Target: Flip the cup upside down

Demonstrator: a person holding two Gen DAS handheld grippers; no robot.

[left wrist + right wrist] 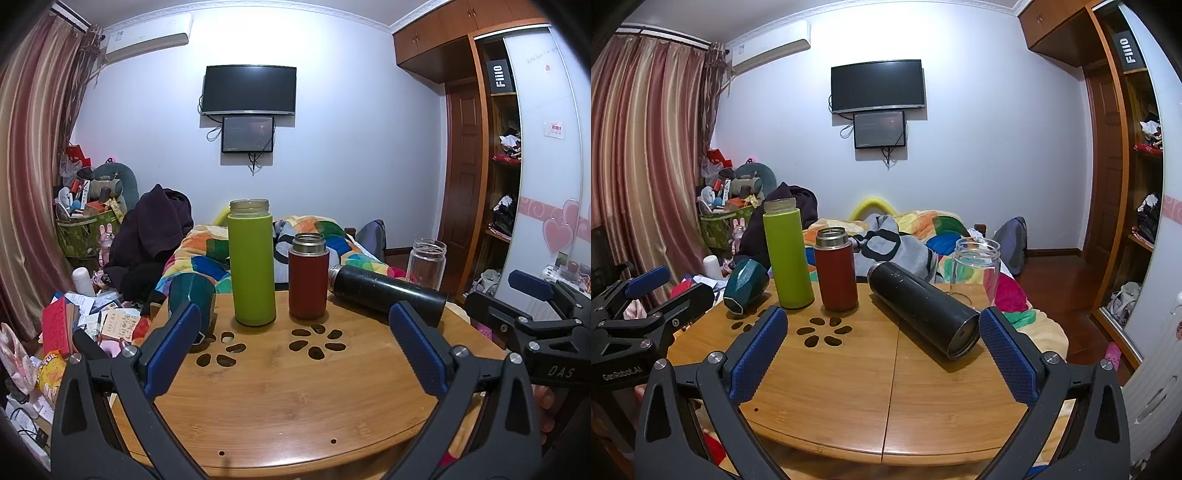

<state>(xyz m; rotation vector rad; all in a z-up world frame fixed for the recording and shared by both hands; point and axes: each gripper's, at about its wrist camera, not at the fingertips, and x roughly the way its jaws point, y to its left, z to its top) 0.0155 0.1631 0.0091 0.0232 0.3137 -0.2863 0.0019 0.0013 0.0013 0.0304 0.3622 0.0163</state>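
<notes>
Round wooden desk with five vessels. Left tongs and right tongs both spread wide, holding nothing, above the near desk edge. Dark green cup lies tipped on its side at the far left edge, just beside the upright green bottle. Red flask stands upright next to it; black flask lies on its side; clear glass jar stands at the far right

Three flasks — one jar, one cup
</notes>
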